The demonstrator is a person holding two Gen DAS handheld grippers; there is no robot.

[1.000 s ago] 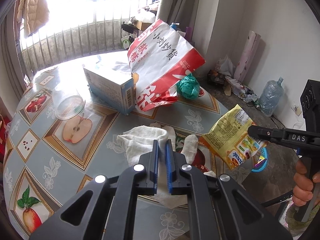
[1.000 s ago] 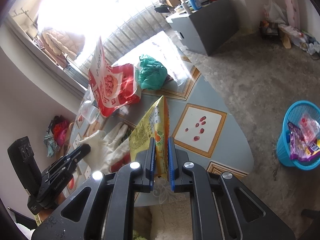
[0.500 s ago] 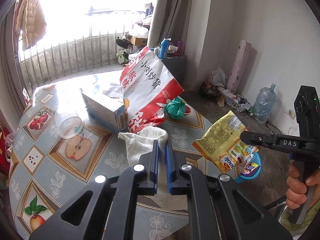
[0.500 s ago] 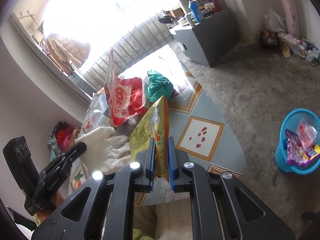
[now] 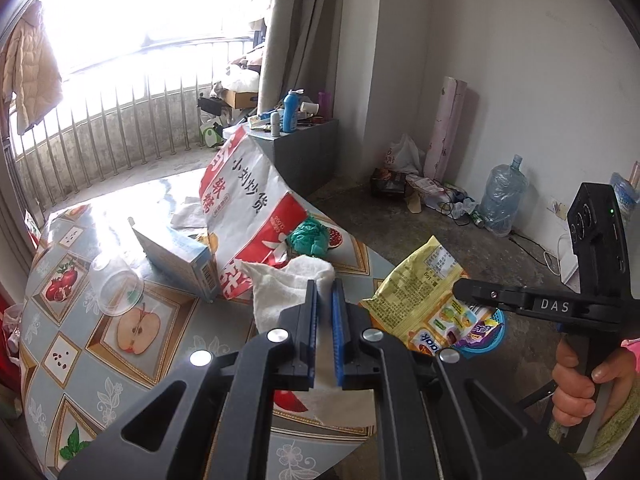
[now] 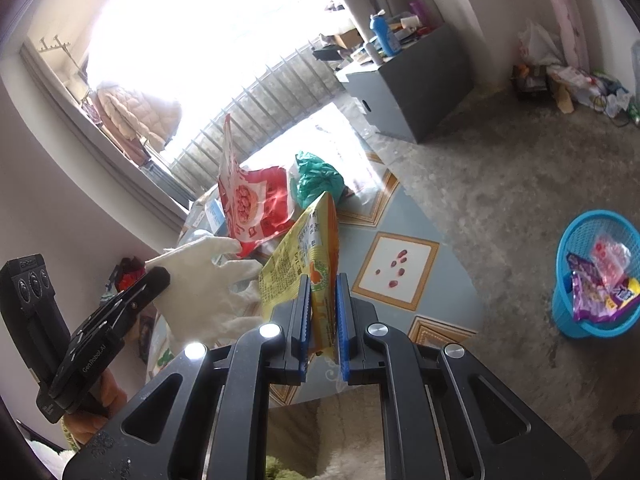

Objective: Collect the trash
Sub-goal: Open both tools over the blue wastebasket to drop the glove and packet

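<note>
Both grippers clenched: left gripper [image 5: 324,300] fingers pinch white cloth [image 5: 288,284], lifted above worktop [image 5: 92,320]; right gripper [image 6: 323,300] fingers pinch yellow snack bag [image 6: 304,256] above worktop edge, blue basket [image 6: 568,312] on floor beyond.

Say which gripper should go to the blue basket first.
Right. The right gripper is shut on the yellow snack bag, nearer the blue basket; the left gripper holds only the white glove.
</note>
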